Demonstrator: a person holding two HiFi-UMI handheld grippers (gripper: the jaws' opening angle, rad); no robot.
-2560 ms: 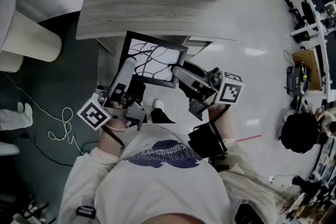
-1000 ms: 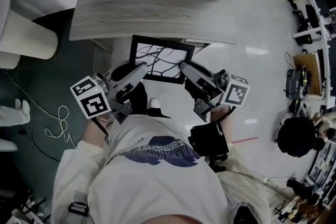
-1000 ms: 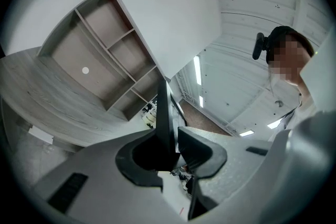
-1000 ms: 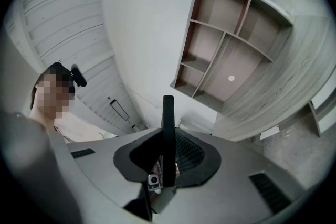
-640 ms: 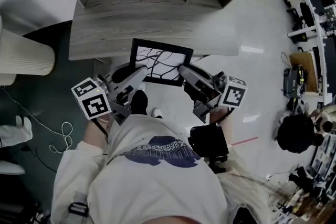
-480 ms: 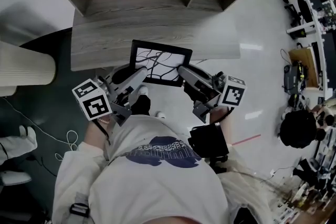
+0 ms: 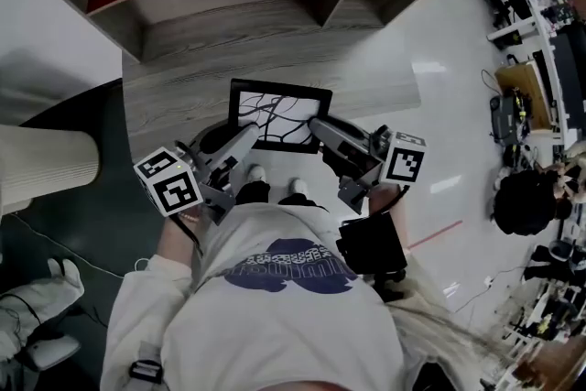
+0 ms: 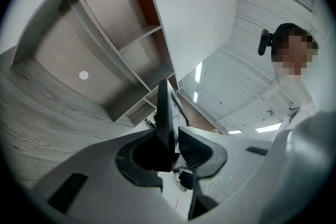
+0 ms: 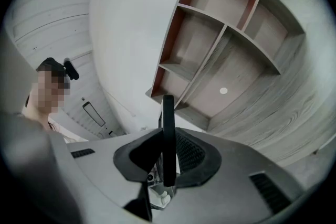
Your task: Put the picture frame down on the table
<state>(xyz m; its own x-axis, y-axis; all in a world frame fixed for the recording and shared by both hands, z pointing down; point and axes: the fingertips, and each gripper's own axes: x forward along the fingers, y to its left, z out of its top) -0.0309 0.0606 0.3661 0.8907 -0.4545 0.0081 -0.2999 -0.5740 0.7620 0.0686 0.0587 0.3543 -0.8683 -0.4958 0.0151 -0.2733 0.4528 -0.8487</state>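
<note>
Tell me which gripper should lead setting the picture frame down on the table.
Right, marginally: the right gripper has its fingers pressed on both faces of the picture frame; the left gripper looks looser. Both hold it over the table.

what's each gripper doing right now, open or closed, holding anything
left gripper: closed on the left edge of the picture frame.
right gripper: closed on the frame's right edge.
</note>
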